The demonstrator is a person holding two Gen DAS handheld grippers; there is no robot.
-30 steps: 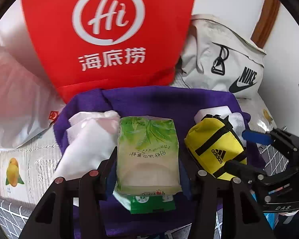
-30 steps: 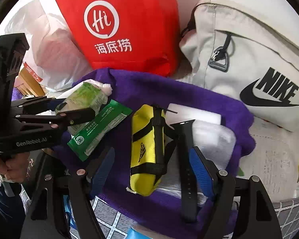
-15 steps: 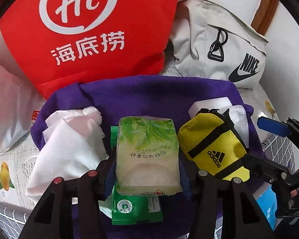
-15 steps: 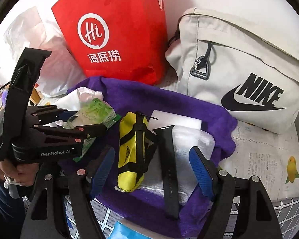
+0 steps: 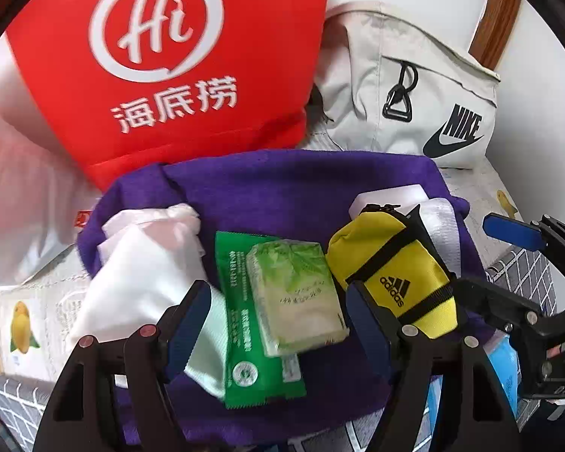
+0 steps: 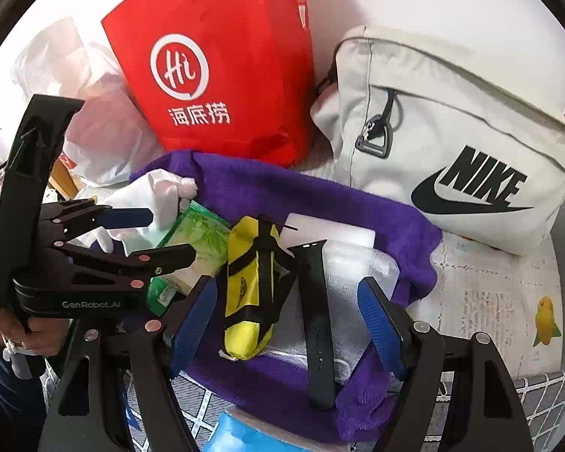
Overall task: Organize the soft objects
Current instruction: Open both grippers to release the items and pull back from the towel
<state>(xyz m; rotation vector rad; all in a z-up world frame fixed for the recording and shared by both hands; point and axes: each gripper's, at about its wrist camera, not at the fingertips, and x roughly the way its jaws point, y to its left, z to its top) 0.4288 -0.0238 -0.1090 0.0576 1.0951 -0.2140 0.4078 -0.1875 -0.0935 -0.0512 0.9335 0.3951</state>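
Note:
A purple towel holds several soft items. A light green tissue pack lies on a dark green wipes packet, between my left gripper's open fingers and free of them. A white cloth lies to the left, a yellow Adidas pouch to the right. My right gripper is open above the yellow pouch and a black watch strap on a clear plastic pack. The left gripper shows in the right wrist view.
A red Haidilao bag and a beige Nike bag stand behind the towel. A white plastic bag sits at the left. A blue packet lies at the front edge. A fruit-print paper covers the table.
My left gripper has opened and let go of the light green tissue pack, which now lies tilted on the dark green packet. The right gripper has drawn back a little.

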